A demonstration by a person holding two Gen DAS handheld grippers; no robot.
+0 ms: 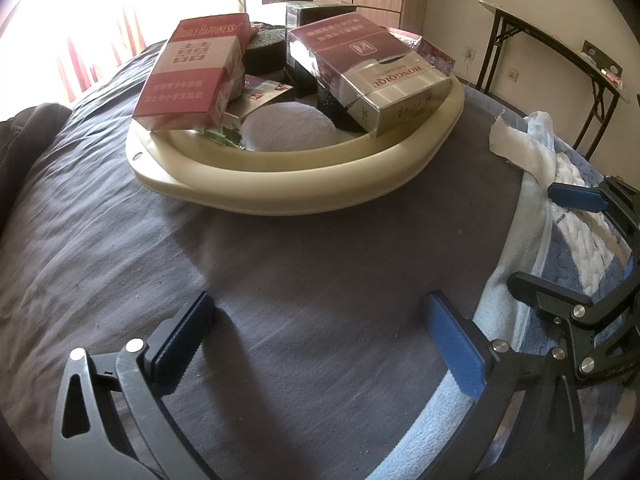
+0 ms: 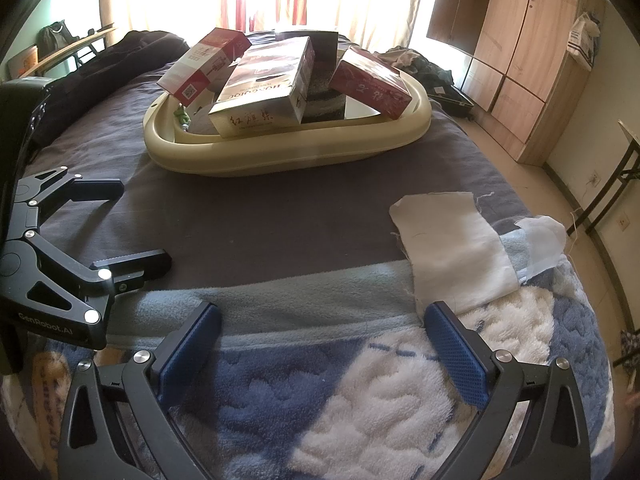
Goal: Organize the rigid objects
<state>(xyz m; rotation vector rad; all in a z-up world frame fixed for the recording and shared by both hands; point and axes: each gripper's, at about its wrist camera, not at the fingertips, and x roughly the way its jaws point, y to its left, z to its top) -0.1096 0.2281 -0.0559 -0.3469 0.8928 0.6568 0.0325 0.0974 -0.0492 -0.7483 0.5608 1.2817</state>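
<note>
**Q:** What risk did the pile present at this stage?

**A:** The cartons lay heaped in the cream basin (image 1: 280, 196) on the bed (image 1: 280, 320), several above its rim. The red-and-white carton (image 1: 188, 76) leaned on the near-left rim, and the maroon-and-gold carton (image 1: 372, 76) rested tilted across black blocks (image 2: 324, 100). In my judgement, a nudge to either, or pressure on the soft mattress beside the basin, could have slid one out onto the grey sheet (image 1: 120, 240).

**Q:** How did the jaws stand?

**A:** The left gripper (image 1: 320, 320) was spread wide and held nothing, hovering over bare grey sheet. The right gripper (image 2: 320, 332) was likewise released and unloaded, above the blue-and-white blanket (image 2: 360, 400); its right finger (image 2: 452, 352) lay just beside a white cloth (image 2: 452, 248), contact uncertain. Both stood well apart from the basin.
</note>
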